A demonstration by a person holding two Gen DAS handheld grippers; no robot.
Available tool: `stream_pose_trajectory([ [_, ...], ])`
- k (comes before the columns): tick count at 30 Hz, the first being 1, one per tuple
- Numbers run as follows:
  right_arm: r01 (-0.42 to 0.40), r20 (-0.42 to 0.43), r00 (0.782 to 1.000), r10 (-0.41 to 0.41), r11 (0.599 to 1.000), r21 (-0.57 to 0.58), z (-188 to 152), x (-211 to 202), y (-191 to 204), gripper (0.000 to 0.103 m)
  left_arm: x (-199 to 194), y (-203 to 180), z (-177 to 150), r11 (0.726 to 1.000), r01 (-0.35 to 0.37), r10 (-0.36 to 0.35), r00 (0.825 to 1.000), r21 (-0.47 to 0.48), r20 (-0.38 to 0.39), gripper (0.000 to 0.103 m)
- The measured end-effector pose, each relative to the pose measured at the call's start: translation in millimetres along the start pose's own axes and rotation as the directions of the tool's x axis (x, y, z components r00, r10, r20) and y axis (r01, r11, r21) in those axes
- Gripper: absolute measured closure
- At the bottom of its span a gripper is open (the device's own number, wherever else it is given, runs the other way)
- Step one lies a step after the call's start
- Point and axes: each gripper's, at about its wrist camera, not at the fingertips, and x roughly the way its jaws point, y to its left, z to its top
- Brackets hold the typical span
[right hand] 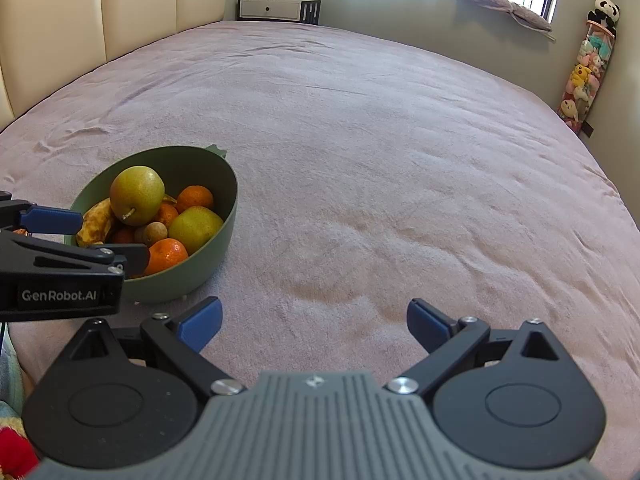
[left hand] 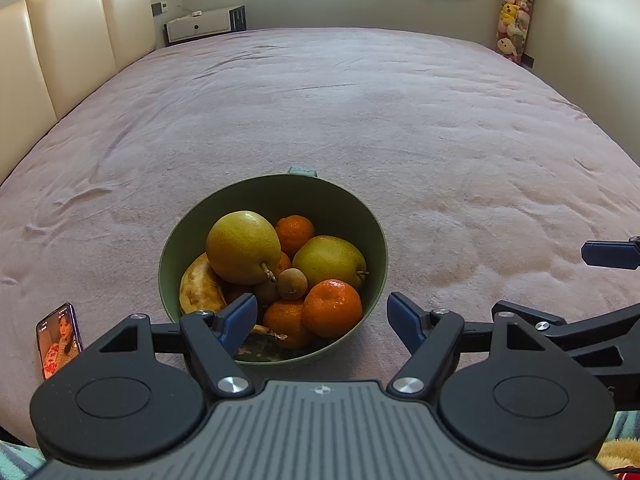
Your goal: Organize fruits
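Since every piece of fruit I can spot is sitting inside the bowl, I'd say the sorting either hasn't started or it's basically finished, and these two views alone don't settle which.

Biggest thing first: the bed, covered in a pinkish-mauve blanket, takes up nearly the whole scene and has no loose fruit anywhere on it. The green bowl sits on it near the front edge, directly ahead of the left gripper and off to the left of the right gripper.

Inside, two yellow-green pears are the big ones: one pear piled on top, the second pear to its right. A spotty banana leans along the left wall. Then oranges: the front orange is clearest, and another orange sits at the back, with more tucked underneath. Smallest is a brown round fruit in the middle, maybe a longan, hard to be sure.

Both tongs are spread wide with nothing between the blue pads. The left one hovers at the bowl's near rim; the right one is over bare blanket, well apart from the bowl.

A phone lies to the left of the bowl.
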Motion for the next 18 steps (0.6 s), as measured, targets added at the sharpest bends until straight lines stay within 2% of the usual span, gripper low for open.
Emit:
stream_pose_trajectory([
  [18,-0.001,0.003,1.0,0.001,1.0,0.002,-0.5,-0.7,0.3,0.007,-4.1,-3.9,1.5,1.0,0.015,-0.015,1.0,0.012,0.019,0.016],
])
